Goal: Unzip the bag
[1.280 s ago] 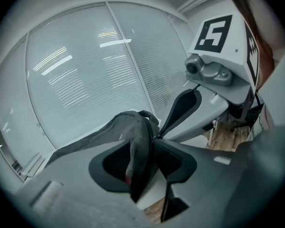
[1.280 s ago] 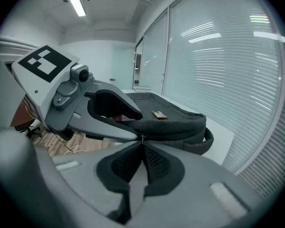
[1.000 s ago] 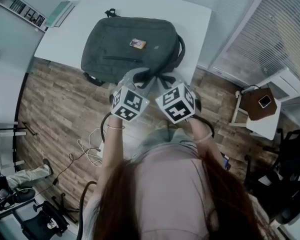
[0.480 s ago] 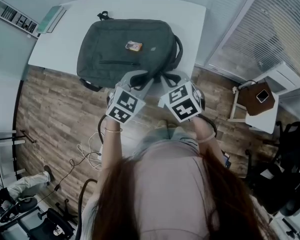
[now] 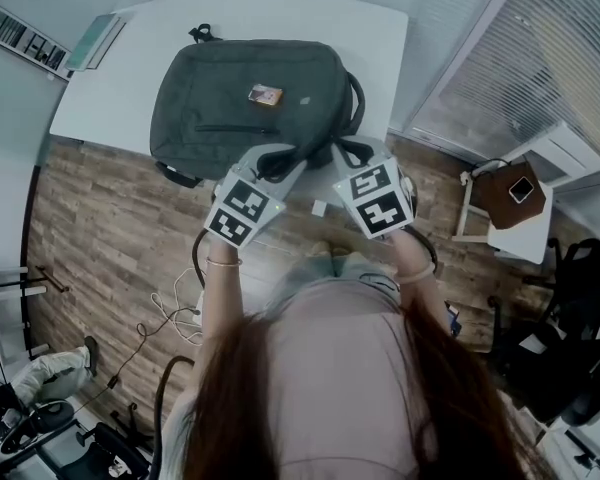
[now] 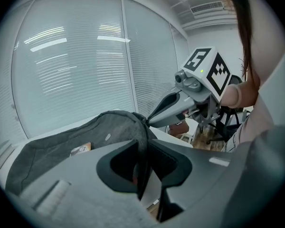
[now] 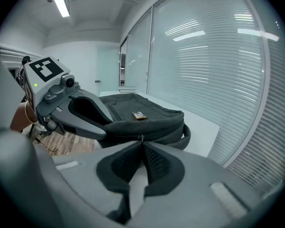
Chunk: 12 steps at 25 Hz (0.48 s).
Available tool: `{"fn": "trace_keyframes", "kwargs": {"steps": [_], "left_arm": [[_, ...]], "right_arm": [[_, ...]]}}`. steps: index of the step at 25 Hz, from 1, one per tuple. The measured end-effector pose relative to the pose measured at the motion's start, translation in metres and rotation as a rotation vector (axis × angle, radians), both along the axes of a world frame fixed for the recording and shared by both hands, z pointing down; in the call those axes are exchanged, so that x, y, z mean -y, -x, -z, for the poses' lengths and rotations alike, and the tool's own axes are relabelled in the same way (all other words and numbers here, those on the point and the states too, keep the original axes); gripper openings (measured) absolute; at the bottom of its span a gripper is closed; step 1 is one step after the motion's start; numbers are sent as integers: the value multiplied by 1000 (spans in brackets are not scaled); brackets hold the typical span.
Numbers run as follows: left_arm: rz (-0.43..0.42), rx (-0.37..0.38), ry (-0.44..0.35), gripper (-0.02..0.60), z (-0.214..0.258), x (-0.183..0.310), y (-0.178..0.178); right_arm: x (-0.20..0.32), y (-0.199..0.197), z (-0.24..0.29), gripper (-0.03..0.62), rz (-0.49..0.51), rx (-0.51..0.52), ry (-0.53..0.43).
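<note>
A dark grey bag (image 5: 250, 98) lies flat on the white table (image 5: 370, 28), with a small orange card (image 5: 265, 95) on top. Both grippers are at its near edge. My left gripper (image 5: 272, 160) has just been closing, and in the left gripper view its jaws (image 6: 142, 160) pinch the bag's (image 6: 61, 146) fabric edge. My right gripper (image 5: 345, 153) is just to its right. In the right gripper view it (image 7: 142, 144) is shut, with the small zipper pull (image 7: 142, 137) caught at its tips in front of the bag (image 7: 147, 115).
A green notebook (image 5: 92, 40) lies at the table's far left corner. Window blinds (image 5: 540, 58) run along the right. A small side table with a phone (image 5: 510, 193) stands at the right, with a chair (image 5: 580, 298) nearby. Cables (image 5: 170, 308) trail over the wooden floor.
My right gripper has slid a little to the right along the bag's near edge and away from the left one. My left gripper has stayed at the edge and rolled slightly.
</note>
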State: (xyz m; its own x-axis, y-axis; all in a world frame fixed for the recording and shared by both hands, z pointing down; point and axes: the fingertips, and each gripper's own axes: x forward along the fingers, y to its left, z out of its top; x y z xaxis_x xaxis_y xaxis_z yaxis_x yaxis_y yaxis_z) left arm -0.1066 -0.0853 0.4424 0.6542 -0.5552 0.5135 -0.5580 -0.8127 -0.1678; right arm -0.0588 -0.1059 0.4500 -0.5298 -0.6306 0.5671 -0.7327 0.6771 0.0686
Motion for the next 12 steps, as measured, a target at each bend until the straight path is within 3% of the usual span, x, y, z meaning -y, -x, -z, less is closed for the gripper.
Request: {"fn": "trace_keyframes", "kwargs": {"steps": [12], "left_arm": [[-62, -59, 47, 74, -2, -1, 3]], "right_arm": [[19, -4, 2, 11, -57, -109, -49]]}}
